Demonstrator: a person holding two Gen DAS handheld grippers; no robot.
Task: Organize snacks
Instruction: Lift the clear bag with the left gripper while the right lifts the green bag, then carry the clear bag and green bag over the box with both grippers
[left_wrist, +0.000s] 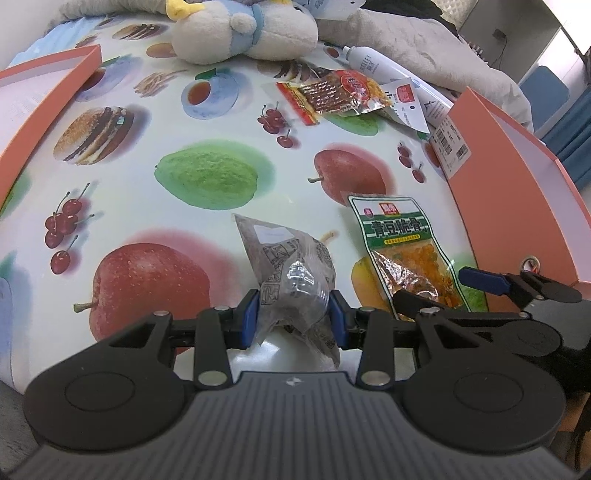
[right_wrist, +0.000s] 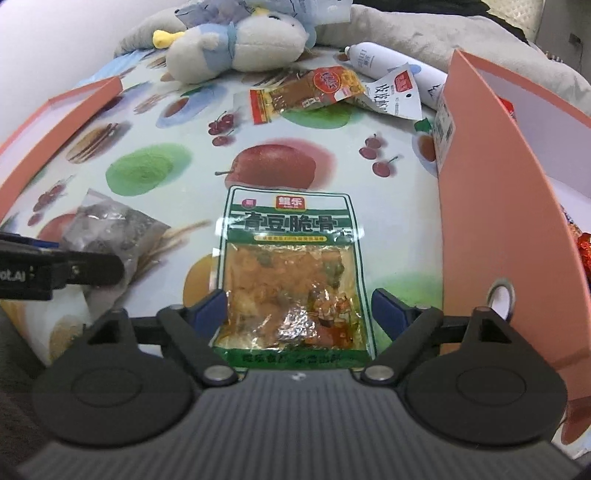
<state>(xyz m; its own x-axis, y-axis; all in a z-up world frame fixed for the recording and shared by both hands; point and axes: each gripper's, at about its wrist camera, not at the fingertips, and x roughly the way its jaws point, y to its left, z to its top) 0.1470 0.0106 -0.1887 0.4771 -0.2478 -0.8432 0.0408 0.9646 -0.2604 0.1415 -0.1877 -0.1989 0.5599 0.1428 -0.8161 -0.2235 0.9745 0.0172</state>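
Observation:
My left gripper (left_wrist: 291, 315) is shut on a grey printed snack packet (left_wrist: 291, 269), which also shows in the right wrist view (right_wrist: 107, 230). My right gripper (right_wrist: 299, 308) is open, its fingers on either side of a green snack packet (right_wrist: 291, 258) lying flat on the fruit-print tablecloth (right_wrist: 155, 166). That green packet (left_wrist: 402, 240) lies right of the grey one in the left wrist view, with the right gripper (left_wrist: 436, 290) over its near end. A red and yellow snack packet (left_wrist: 332, 94) and a white packet (left_wrist: 410, 103) lie farther back.
An orange box (right_wrist: 491, 192) stands at the right with wrapped snacks inside. An orange lid (left_wrist: 40, 99) lies at the left. A plush toy (left_wrist: 243, 33) and a white spray can (left_wrist: 376, 64) sit at the back, with a grey blanket (left_wrist: 443, 48) behind.

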